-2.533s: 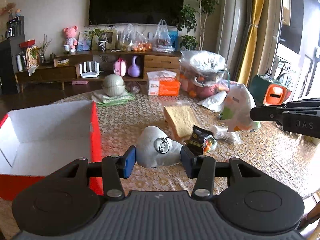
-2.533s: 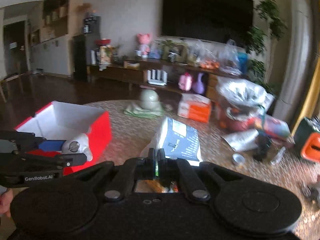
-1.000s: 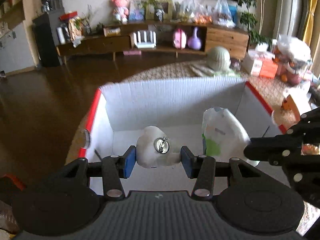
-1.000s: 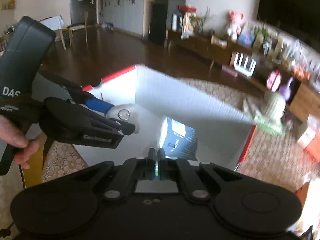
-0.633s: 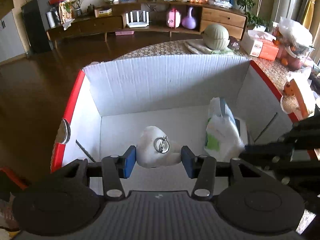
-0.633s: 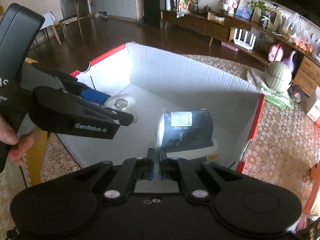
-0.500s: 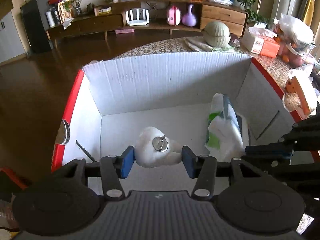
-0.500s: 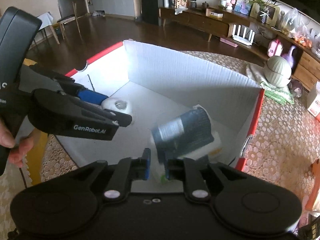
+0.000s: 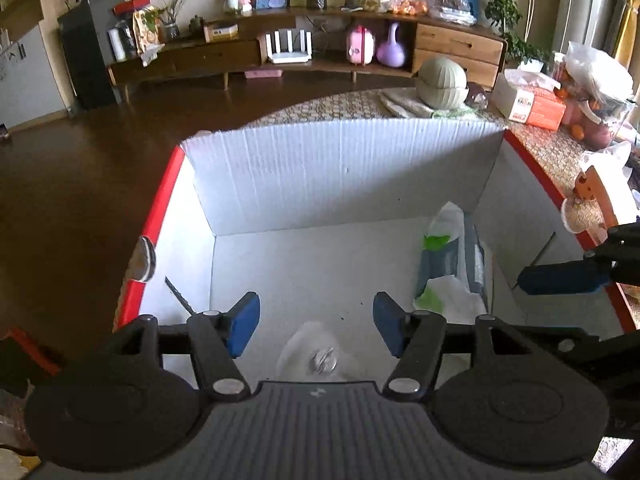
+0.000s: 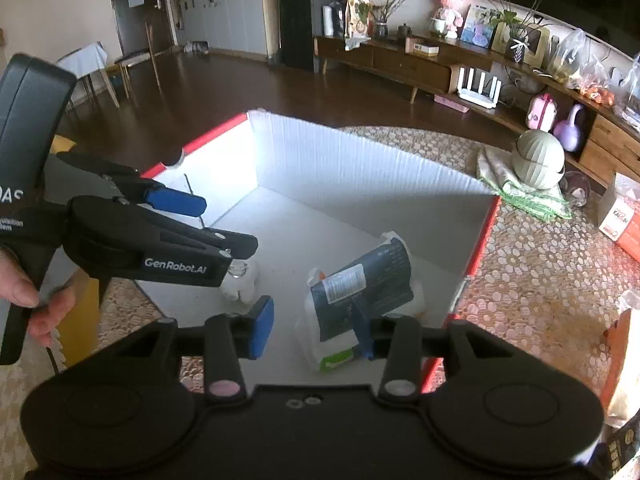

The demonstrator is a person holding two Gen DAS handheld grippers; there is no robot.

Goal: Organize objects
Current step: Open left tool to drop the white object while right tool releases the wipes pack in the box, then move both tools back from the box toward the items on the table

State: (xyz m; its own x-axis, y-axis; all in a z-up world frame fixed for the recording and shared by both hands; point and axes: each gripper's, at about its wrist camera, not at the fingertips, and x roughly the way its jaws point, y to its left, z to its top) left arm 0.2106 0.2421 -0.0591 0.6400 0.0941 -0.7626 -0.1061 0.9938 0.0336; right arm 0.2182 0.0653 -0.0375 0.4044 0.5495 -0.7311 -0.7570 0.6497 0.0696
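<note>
A red box with white inside walls (image 9: 344, 172) stands on the table; it also shows in the right wrist view (image 10: 360, 172). My left gripper (image 9: 316, 324) is open above the box floor. A white pouch with a metal ring (image 9: 316, 356) lies just below it, free of the pads. It also shows in the right wrist view (image 10: 240, 280), partly hidden behind the left gripper (image 10: 208, 224). My right gripper (image 10: 312, 332) is open over the box's near edge. A dark blue and white bag (image 10: 360, 292) lies on the box floor by its right fingertip, and shows in the left wrist view (image 9: 452, 268).
The table has a patterned cloth (image 10: 540, 264). On it beyond the box are a pale green round pot on a cloth (image 9: 440, 84), an orange tissue box (image 9: 528, 104) and plastic bags of fruit (image 9: 596, 92). A bread packet (image 9: 600, 200) lies right of the box.
Both grippers have opened. The white pouch dropped from the left gripper onto the box floor, and the blue and white bag fell from the right gripper and lies on the box floor.
</note>
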